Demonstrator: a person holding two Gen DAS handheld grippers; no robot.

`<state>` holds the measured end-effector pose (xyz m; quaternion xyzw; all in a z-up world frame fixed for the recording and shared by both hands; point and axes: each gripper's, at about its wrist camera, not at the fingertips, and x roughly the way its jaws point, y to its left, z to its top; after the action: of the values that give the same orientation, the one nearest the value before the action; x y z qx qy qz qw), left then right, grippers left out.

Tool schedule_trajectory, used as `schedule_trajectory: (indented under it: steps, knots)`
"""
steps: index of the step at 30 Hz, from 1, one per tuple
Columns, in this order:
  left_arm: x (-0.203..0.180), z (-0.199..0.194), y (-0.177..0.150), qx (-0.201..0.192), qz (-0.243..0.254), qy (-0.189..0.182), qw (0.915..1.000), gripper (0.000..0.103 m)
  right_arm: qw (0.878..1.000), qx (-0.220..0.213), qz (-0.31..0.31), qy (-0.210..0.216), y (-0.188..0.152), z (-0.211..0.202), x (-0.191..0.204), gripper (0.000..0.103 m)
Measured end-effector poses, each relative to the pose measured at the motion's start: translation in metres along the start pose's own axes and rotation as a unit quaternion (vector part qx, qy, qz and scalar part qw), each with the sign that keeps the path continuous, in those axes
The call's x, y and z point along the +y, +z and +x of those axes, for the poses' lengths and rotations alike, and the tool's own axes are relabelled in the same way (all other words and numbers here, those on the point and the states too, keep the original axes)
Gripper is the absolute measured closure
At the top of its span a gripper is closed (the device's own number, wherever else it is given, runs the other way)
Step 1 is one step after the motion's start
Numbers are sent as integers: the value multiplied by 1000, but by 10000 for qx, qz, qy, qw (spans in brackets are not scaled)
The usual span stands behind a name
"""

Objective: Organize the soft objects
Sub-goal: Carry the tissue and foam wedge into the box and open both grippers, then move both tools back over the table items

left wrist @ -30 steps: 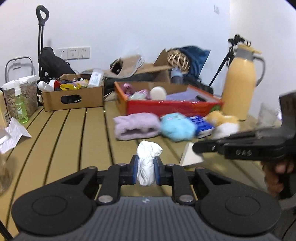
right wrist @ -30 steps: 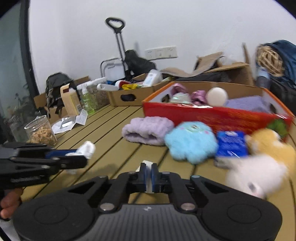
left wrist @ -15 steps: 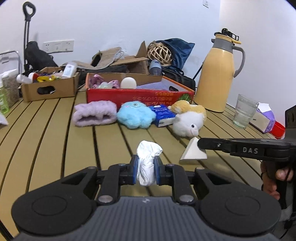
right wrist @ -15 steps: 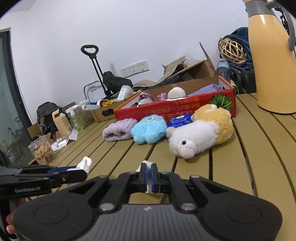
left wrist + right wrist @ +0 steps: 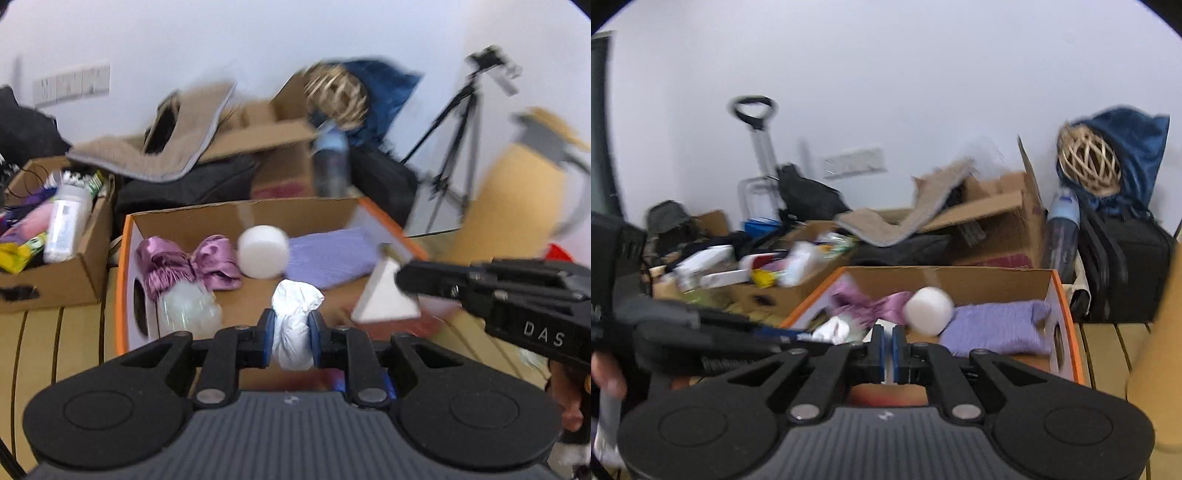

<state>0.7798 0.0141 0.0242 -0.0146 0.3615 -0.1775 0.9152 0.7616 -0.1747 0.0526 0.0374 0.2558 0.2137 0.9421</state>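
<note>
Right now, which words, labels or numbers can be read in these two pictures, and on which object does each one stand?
"DAS": white letters on the side of the black right tool, seen from the left wrist.
Label on the white plastic bottle in the small brown cardboard box: too blurred to read.
Label on the dark water bottle: too blurred.
Nothing else is readable.
</note>
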Motion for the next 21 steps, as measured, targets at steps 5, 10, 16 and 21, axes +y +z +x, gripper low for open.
schedule_trajectory:
  steps: [5,10,16,21]
  knots:
    - [32,65,32,498,-521,214,9972,60,9963,761,186,-364,27,108,-19,99]
    - [53,78,33,462,-708,433,9955,41,9863,1342,853,-437,11,166,-38,88]
    - [44,43,39,205,-510,383,9978,33,9884,1143,921,-381,21,141,-38,73]
    - [26,-20,47,-207,-476,388,9979,32,9948,754,605,-329,44,72,-20,64]
